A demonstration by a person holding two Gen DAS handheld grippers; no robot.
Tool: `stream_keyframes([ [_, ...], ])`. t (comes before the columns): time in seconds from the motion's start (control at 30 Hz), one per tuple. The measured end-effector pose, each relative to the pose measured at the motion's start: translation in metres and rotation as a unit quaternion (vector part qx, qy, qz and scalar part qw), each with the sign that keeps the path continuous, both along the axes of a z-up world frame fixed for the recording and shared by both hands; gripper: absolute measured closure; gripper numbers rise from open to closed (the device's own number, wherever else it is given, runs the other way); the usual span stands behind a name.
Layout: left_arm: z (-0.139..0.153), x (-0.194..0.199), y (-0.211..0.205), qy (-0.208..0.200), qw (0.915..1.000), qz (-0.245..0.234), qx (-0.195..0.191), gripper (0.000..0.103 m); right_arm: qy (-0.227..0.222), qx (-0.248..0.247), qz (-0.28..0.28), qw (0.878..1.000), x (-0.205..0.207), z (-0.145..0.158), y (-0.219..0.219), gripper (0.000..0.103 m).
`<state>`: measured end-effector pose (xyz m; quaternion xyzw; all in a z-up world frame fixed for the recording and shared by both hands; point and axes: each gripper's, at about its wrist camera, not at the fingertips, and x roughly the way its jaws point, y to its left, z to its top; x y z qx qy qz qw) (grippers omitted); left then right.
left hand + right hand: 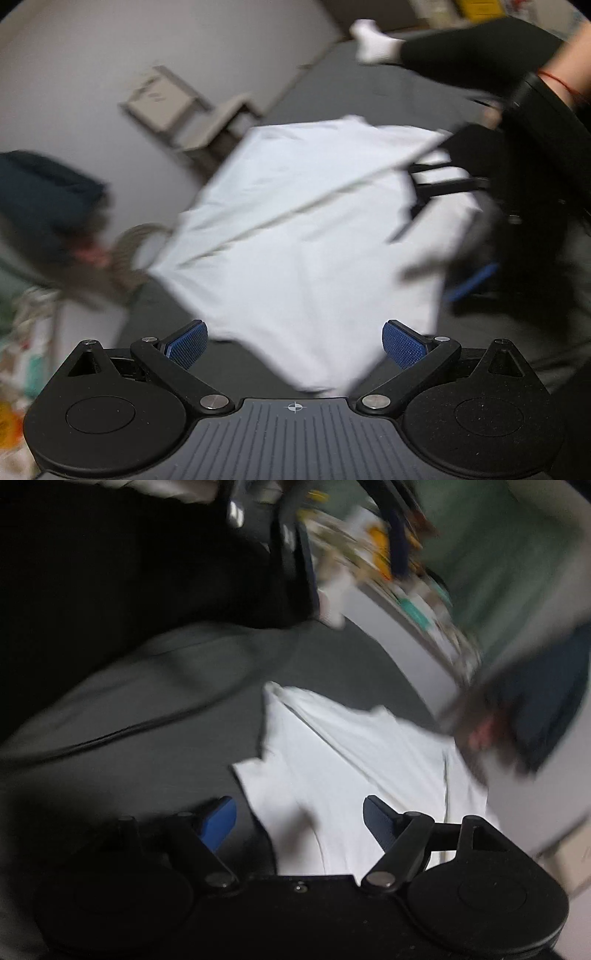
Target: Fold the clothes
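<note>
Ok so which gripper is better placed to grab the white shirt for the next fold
Probably the left gripper: it is open, with a corner of the white shirt lying between its fingers. The right gripper, also open, sits over the shirt's edge, but its view is too blurred to judge.

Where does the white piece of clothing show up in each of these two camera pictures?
Left wrist view: the white cloth garment fills the middle, spread on the dark grey surface, just beyond the open left gripper.
Right wrist view: it lies lower centre to right, ahead of the open right gripper.
Shared landmark: the dark blue bundle beside the garment.
</note>
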<state>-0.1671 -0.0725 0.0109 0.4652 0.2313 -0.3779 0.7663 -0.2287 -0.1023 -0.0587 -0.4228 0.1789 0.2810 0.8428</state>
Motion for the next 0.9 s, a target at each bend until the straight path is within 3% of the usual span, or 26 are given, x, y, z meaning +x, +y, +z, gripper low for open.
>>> stream_keyframes([
  [0.17,-0.032,-0.02,-0.002,0.008,0.9988,-0.047,0.013,0.002,-0.033,-0.028,0.009,0.999,0.004,-0.009,0.025,0.033],
  [0.3,-0.045,-0.021,-0.005,-0.015,0.9976,-0.061,0.031,0.002,-0.034,-0.048,0.002,0.998,0.013,-0.014,0.037,0.067],
  [0.43,-0.056,-0.028,-0.011,-0.038,0.9938,-0.087,0.057,0.002,-0.031,-0.046,-0.004,0.998,0.018,-0.012,0.035,0.09],
  [0.6,-0.078,-0.026,-0.027,-0.065,0.9857,-0.114,0.106,0.002,-0.029,0.009,-0.029,0.999,0.024,0.009,0.022,0.097],
  [0.77,-0.085,-0.017,-0.044,-0.082,0.983,-0.124,0.109,0.003,0.006,0.086,-0.062,0.994,0.038,0.029,0.006,0.098],
  [0.87,-0.09,-0.015,-0.051,-0.108,0.9785,-0.137,0.11,0.028,0.023,0.124,-0.077,0.989,0.043,0.036,-0.006,0.098],
  [0.9,-0.093,-0.014,-0.053,-0.118,0.9769,-0.137,0.115,0.047,0.029,0.135,-0.082,0.987,0.043,0.037,-0.01,0.098],
])
